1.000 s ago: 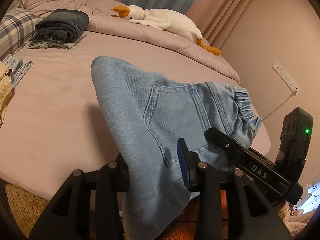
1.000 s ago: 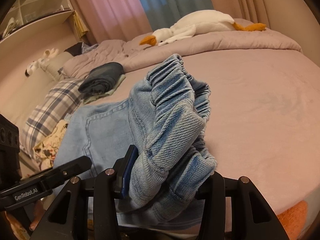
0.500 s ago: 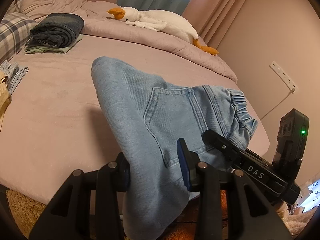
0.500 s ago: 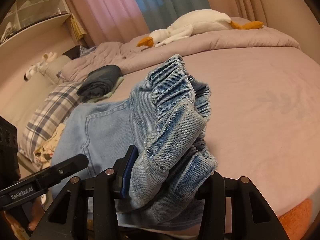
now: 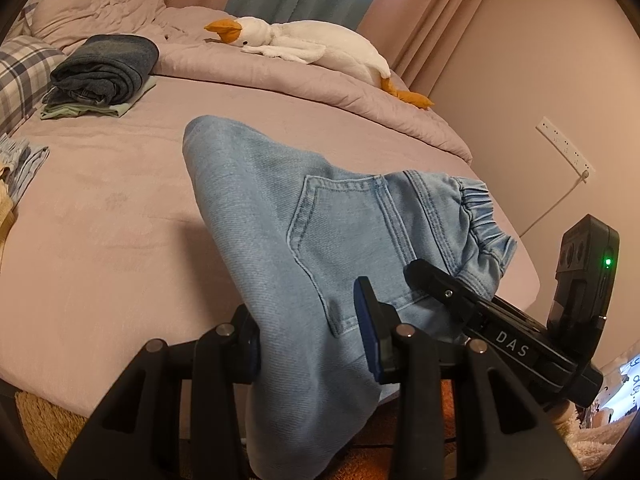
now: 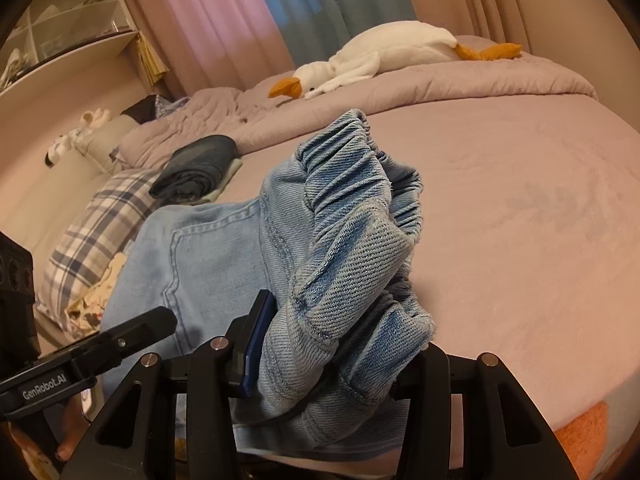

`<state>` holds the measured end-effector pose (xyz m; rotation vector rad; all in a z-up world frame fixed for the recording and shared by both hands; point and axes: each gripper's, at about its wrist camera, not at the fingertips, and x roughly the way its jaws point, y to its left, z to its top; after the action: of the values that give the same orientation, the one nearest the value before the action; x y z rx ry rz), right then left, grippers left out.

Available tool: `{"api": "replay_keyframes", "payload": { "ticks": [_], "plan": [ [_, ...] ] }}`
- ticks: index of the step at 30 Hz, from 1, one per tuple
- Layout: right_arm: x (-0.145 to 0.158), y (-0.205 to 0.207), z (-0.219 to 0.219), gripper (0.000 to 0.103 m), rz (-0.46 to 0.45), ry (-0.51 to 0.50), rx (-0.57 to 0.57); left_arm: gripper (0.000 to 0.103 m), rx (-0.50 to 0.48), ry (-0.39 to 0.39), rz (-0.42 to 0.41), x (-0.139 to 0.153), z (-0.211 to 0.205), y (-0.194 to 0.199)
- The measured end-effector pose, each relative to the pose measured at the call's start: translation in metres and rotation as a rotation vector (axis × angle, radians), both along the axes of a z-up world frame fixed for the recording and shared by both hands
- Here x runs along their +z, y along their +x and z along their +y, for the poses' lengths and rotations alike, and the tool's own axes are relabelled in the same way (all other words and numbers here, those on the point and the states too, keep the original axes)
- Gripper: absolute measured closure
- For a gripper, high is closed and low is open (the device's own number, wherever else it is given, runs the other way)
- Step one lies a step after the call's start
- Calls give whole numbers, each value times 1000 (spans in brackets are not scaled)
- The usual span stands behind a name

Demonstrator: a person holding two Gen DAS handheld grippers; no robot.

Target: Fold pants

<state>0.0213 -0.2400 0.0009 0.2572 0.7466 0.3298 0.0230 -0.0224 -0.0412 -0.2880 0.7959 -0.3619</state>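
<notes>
Light blue denim pants (image 5: 304, 232) hang between both grippers above the near edge of the pink bed (image 5: 112, 216). My left gripper (image 5: 308, 340) is shut on a thick bunch of the leg fabric below the back pocket (image 5: 344, 240). My right gripper (image 6: 332, 344) is shut on the gathered elastic waistband (image 6: 360, 208), which bulges up over its jaws. The right gripper (image 5: 492, 320) also shows at the right of the left wrist view, at the waistband end. The left gripper (image 6: 80, 360) shows at the lower left of the right wrist view.
A stack of folded dark jeans (image 5: 104, 68) on a green garment lies at the far left of the bed. A white plush goose (image 5: 312, 40) rests on the rolled duvet (image 5: 320, 84). A plaid pillow (image 6: 100, 220) and loose clothes (image 5: 20, 168) lie at the left. An orange rug (image 6: 580, 432) lies below.
The left view has tilted slightly, so the bed's far objects sit higher in frame. Both grips on the pants are unchanged.
</notes>
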Motion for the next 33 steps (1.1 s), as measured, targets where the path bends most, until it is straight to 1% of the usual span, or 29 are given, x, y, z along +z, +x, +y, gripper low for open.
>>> {"api": "replay_keyframes", "payload": {
  "ticks": [13,26,33],
  "plan": [
    [5,12,3,55,-22,-10,-18,66,-11,18,-13,6,-2,22],
    [11,25,-14,55,-30,24,-59,66,-51,59,-41,19,-21,47],
    [12,34,-18,55,-26,30,-79,66,-56,87,-39,18,-29,61]
  ]
}}
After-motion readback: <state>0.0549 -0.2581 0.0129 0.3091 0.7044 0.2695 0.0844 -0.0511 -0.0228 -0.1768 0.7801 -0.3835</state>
